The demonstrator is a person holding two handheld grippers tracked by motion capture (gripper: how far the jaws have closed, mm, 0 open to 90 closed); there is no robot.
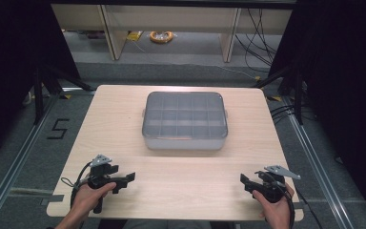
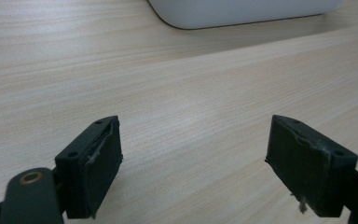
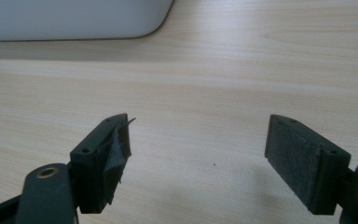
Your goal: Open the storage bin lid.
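1. The table (image 1: 124,109) bears one obstacle, a lidded grey compartment box (image 1: 185,119) at its middle, toward the far edge; bare wood lies open on either side of it.
2. The near strip is bare between the left gripper (image 1: 126,180) and the right gripper (image 1: 246,182), which sit well apart.
3. Each gripper's jaws stand wide apart over bare wood; the box lies ahead of them.

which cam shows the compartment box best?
The high view: the whole grey compartment box sits mid-table, with its lid and the grid of dividers visible through it. The left gripper view catches just a near bottom corner at the top edge, and the right gripper view the other near corner; no compartments are visible in either.
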